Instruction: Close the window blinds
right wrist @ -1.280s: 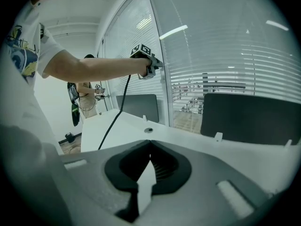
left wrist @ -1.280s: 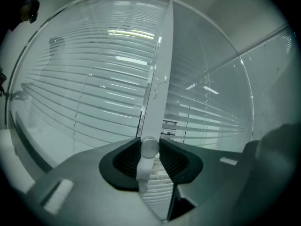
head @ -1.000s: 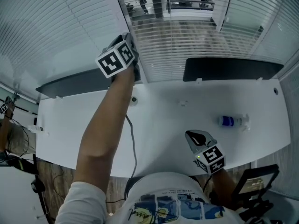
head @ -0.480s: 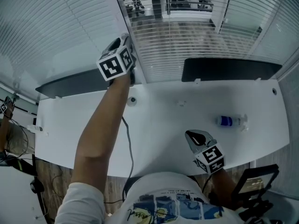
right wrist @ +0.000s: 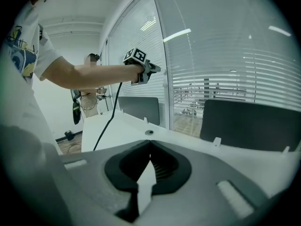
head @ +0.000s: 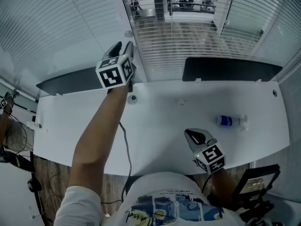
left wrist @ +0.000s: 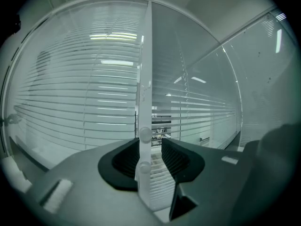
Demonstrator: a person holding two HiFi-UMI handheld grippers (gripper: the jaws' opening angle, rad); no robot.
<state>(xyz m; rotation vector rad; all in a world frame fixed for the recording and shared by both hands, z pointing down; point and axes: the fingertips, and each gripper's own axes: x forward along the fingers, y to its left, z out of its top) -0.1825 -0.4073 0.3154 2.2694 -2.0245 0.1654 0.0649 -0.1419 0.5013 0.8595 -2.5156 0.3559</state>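
Head view against a second ago: the left gripper has pulled back from the white window post and now sits lower over the desk's far edge. Its marker cube has rolled. The right gripper has not shifted from above the near edge, and the bottle lies as before toward the desk's right end.

The left fingers have just opened wide, then drawn in very slightly, and now stand apart. Left gripper view shows a white upright strip with two round knobs rising through the gap between them. It lies along the left finger's inner face and clear of the right finger, so nothing is clamped.

The window blinds hang beyond the desk's far edge, on both sides of the post and straight ahead of the left fingers. In the pane right of the post the slats stand open enough to show a room through them. The slats left of the post look flatter.

Right gripper view shows the right fingers together at their tips with nothing between them, well apart from the blinds.
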